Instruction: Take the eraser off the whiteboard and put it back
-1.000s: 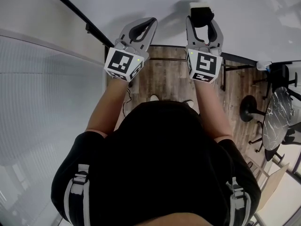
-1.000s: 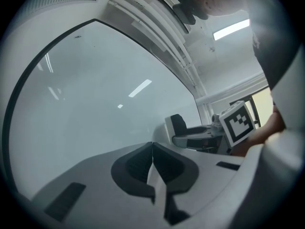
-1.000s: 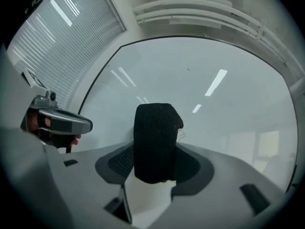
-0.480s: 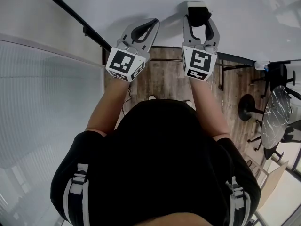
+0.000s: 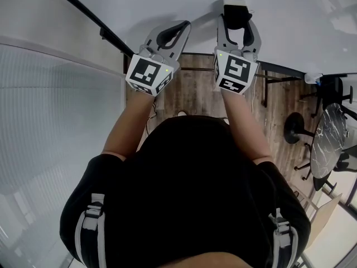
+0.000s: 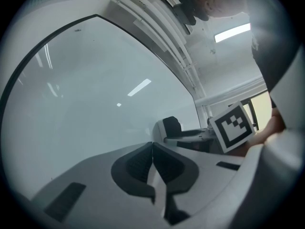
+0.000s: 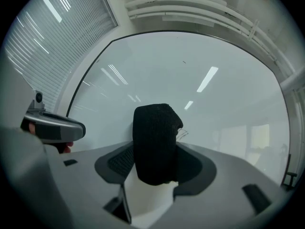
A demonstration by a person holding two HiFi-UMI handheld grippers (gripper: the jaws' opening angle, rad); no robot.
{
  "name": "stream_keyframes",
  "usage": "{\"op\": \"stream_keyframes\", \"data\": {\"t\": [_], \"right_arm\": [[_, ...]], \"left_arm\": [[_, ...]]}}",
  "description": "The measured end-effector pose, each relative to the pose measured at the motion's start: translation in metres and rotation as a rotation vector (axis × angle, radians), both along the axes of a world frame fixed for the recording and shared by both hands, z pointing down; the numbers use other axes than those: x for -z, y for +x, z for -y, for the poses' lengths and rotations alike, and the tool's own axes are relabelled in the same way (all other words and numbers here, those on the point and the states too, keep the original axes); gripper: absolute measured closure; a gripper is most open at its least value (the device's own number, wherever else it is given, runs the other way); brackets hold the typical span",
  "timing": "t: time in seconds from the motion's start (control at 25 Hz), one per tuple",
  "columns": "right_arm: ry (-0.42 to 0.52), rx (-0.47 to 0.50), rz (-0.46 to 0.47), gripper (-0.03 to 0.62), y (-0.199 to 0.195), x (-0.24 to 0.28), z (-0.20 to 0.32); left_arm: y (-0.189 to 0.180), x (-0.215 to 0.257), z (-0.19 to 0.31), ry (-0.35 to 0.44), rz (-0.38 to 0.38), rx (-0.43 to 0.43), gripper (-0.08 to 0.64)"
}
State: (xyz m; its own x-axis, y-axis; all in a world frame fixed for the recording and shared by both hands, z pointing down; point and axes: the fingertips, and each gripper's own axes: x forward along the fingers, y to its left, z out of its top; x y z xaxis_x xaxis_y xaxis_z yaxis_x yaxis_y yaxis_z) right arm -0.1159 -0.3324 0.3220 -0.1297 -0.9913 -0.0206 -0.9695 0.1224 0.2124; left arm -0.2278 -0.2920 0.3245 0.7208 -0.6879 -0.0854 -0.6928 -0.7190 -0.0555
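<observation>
1. Right gripper (image 5: 236, 21) is sitting slightly further left than a second ago, its marker cube rolled a touch.
2. Its jaws are pinching the black eraser (image 7: 155, 144) at the whiteboard (image 7: 200, 80).
3. Left gripper (image 6: 152, 151) is hovering beside it, jaws pressed together, gripping nothing.

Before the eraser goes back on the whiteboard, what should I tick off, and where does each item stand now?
1. Grip: the black felt eraser with a white body sits clamped between the jaws of the right gripper: ok.
2. Spare hand: the left gripper is shut, empty and off to the side of the eraser: ok.
3. Landing spot: the glossy white whiteboard is bare ahead of the eraser: ok.
4. Contact: whether the eraser touches the board: cannot tell.
5. Facing: which eraser face will meet the board: cannot tell.
</observation>
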Motion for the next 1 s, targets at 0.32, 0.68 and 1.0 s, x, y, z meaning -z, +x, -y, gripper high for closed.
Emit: {"op": "stream_keyframes", "data": {"t": [0.32, 0.68, 1.0], "right_arm": [[0.017, 0.017, 0.007, 0.299, -0.002, 0.003, -0.006], [-0.053, 0.077, -0.017, 0.210, 0.014, -0.017, -0.025], [-0.100, 0.318, 0.083, 0.213, 0.018, -0.033, -0.062]], "left_arm": [[-0.004, 0.001, -0.006, -0.002, 0.002, 0.008, 0.554], [-0.001, -0.008, -0.016, -0.018, -0.006, 0.018, 0.554], [0.004, -0.021, -0.036, -0.043, -0.039, 0.004, 0.554]]}}
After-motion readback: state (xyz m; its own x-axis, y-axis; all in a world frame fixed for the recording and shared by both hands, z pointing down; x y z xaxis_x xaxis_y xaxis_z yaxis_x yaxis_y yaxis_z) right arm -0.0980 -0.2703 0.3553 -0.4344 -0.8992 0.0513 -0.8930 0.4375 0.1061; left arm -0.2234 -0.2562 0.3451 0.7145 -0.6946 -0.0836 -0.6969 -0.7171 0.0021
